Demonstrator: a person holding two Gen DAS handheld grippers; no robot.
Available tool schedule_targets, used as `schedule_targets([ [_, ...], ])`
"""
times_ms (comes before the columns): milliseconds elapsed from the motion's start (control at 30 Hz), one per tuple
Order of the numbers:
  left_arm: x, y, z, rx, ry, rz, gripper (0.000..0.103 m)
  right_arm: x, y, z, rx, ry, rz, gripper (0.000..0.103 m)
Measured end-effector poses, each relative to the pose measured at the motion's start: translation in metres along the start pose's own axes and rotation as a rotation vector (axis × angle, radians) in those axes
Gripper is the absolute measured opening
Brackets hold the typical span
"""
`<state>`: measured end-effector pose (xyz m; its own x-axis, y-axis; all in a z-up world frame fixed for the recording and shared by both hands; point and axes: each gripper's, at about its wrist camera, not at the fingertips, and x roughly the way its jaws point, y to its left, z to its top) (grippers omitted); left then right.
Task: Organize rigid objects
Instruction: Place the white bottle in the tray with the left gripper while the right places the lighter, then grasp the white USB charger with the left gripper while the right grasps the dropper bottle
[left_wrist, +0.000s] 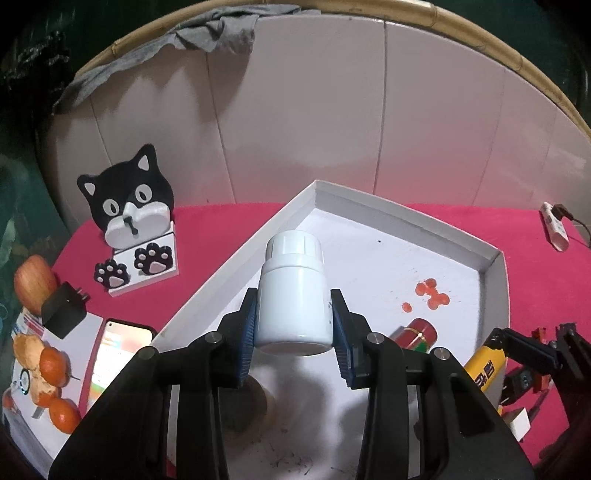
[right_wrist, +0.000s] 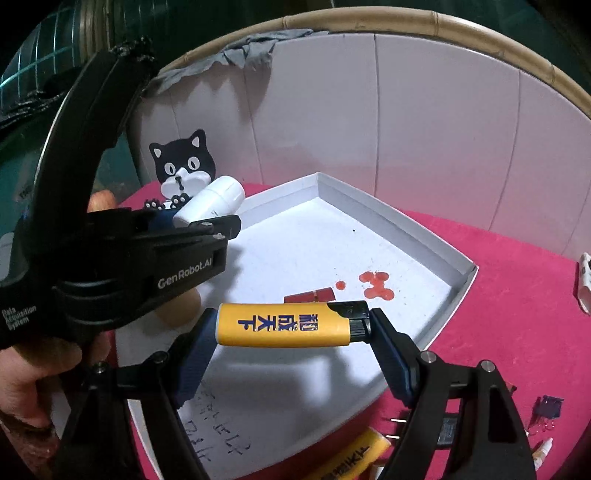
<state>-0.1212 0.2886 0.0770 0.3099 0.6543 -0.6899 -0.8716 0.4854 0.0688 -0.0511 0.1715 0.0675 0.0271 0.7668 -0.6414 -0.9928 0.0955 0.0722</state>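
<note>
The white bottle (left_wrist: 292, 291) sits clamped between your left tool's (left_wrist: 294, 334) pads, hanging over the white tray (left_wrist: 406, 218), so it can go straight down onto the tray floor. Your right tool (right_wrist: 291, 354) pinches the yellow lighter (right_wrist: 284, 325) end to end, jaws spread wide, also above the tray, clear of the red cylinder (right_wrist: 310, 295) lying inside.

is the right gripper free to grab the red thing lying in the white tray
Probably not yet. The right gripper is shut on the yellow lighter, held end to end. The red item lies unblocked just beyond it in the white tray, so the lighter must go down first.
</note>
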Motion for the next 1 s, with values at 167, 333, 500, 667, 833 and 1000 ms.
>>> schedule_targets([
  [167,0.001,0.001,-0.002,-0.017,0.003,0.003,0.037,0.001,0.0,0.001,-0.001,-0.016,-0.014,0.087],
  [333,-0.005,0.006,-0.002,-0.045,-0.014,0.001,0.088,-0.009,0.0,0.001,-0.009,-0.068,-0.04,0.103],
  [500,-0.017,0.008,-0.003,-0.044,-0.043,0.01,0.103,-0.032,-0.011,-0.002,0.01,-0.117,-0.092,0.103],
  [667,-0.039,0.008,-0.004,-0.054,-0.088,-0.05,0.103,-0.069,-0.041,-0.008,0.091,-0.182,-0.129,0.103],
  [833,-0.065,-0.001,-0.006,-0.05,-0.143,-0.136,0.103,-0.12,-0.087,-0.018,0.209,-0.286,-0.229,0.103],
  [1000,-0.079,-0.031,-0.017,0.028,-0.147,-0.252,0.103,-0.158,-0.132,-0.04,0.307,-0.339,-0.319,0.103],
])
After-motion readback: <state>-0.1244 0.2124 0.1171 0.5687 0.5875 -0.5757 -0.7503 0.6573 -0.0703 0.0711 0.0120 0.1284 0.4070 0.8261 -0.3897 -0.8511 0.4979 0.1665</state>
